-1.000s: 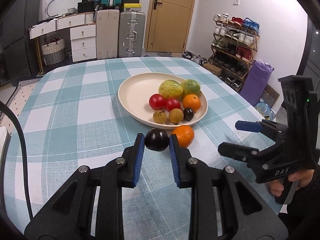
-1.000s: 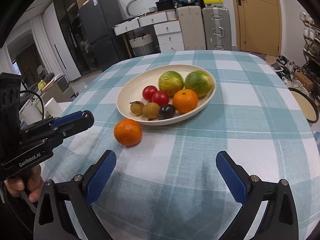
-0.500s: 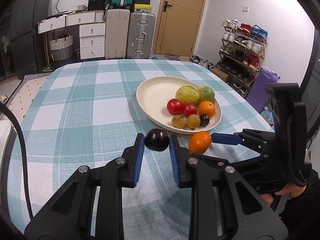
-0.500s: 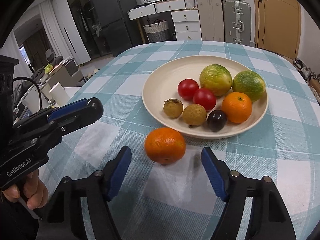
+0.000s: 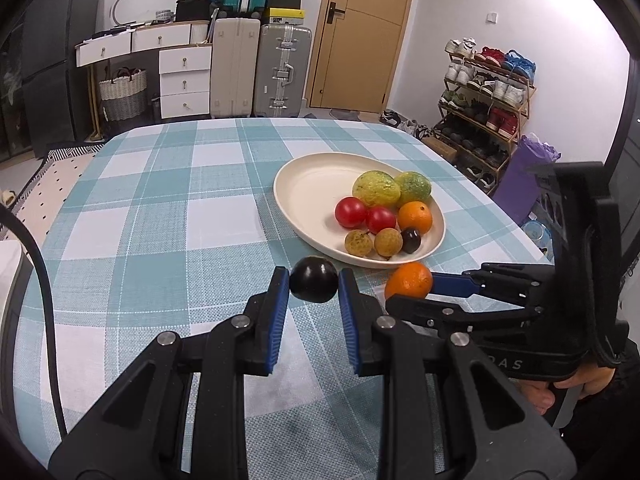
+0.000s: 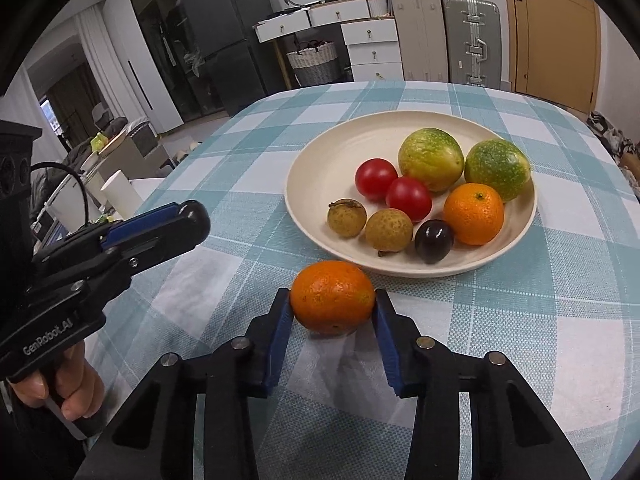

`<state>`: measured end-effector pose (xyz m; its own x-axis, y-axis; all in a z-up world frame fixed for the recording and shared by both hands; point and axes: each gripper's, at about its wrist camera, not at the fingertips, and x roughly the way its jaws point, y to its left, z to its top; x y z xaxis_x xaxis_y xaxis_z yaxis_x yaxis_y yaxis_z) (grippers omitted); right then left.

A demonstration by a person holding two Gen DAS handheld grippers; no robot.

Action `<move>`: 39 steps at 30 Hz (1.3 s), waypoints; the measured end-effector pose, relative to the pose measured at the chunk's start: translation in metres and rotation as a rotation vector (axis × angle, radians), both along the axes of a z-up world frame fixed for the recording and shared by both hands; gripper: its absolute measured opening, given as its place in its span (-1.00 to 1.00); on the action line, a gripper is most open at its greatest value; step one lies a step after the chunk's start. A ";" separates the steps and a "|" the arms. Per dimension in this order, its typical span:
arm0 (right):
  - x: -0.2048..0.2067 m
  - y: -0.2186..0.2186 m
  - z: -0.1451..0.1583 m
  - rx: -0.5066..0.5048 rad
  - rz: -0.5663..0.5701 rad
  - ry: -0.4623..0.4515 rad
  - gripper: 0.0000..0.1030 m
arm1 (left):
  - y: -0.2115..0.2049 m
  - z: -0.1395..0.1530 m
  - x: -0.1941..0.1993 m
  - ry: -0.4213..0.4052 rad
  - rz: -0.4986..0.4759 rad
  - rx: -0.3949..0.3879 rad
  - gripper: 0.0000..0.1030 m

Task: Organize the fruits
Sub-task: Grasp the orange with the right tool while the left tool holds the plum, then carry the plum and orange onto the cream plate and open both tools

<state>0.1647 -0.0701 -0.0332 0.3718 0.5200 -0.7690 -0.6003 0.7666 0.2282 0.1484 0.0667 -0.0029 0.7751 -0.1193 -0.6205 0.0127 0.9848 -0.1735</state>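
Moved in on the loose orange [image 6: 332, 297] since a second ago: right gripper [image 6: 332, 312], then well short of it with fingers wide apart, now straddles the fruit, jaws just closing, blue fingers [image 6: 280, 332] pressing its two sides. Sits on the counter [image 6: 520, 340], just in front of the plate [image 6: 320, 160] rim, not on it. Left gripper [image 5: 313, 284] unchanged: clamped on a dark round fruit [image 5: 314, 284], raised just short of the plate [image 5: 304, 184].

Counter under a teal and white checked cloth. Holds a cream plate with two green-yellow fruits [image 6: 431, 159], two red tomatoes [image 6: 408, 199], a second orange [image 6: 473, 213], two brownish longans [image 6: 388, 229] and a small dark plum [image 6: 433, 240].

Behind: white drawers [image 5: 184, 80], two suitcases [image 5: 284, 72], a woven basket [image 5: 122, 94], a wooden door [image 5: 360, 32].

Only from the left wrist: a shoe rack [image 5: 484, 92] against the right wall and a purple bag [image 5: 528, 176]. Only from the right wrist: a tall dark fridge [image 6: 216, 40], and a hand [image 6: 60, 384] on the left gripper's handle.
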 end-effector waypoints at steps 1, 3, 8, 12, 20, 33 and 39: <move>-0.002 -0.001 0.001 0.000 0.003 -0.005 -0.20 | -0.001 -0.001 0.000 0.000 0.000 0.000 -0.56; -0.005 -0.004 0.005 0.003 0.007 -0.021 -0.20 | -0.002 -0.001 0.001 0.001 -0.002 -0.005 -0.56; -0.003 -0.018 0.019 0.029 -0.016 -0.061 -0.20 | -0.008 -0.001 0.006 0.002 -0.013 -0.005 -0.56; 0.004 -0.029 0.030 0.043 -0.047 -0.091 -0.20 | -0.012 0.000 0.012 -0.003 -0.023 0.001 -0.56; 0.024 -0.042 0.046 0.042 -0.094 -0.138 -0.20 | -0.016 0.004 0.040 -0.018 -0.039 -0.017 -0.56; 0.053 -0.035 0.041 0.039 -0.104 -0.142 -0.20 | -0.027 -0.007 0.086 0.000 -0.062 0.024 -0.56; 0.059 -0.020 0.030 0.013 -0.075 -0.129 -0.20 | -0.023 -0.017 0.098 0.021 -0.040 0.025 -0.56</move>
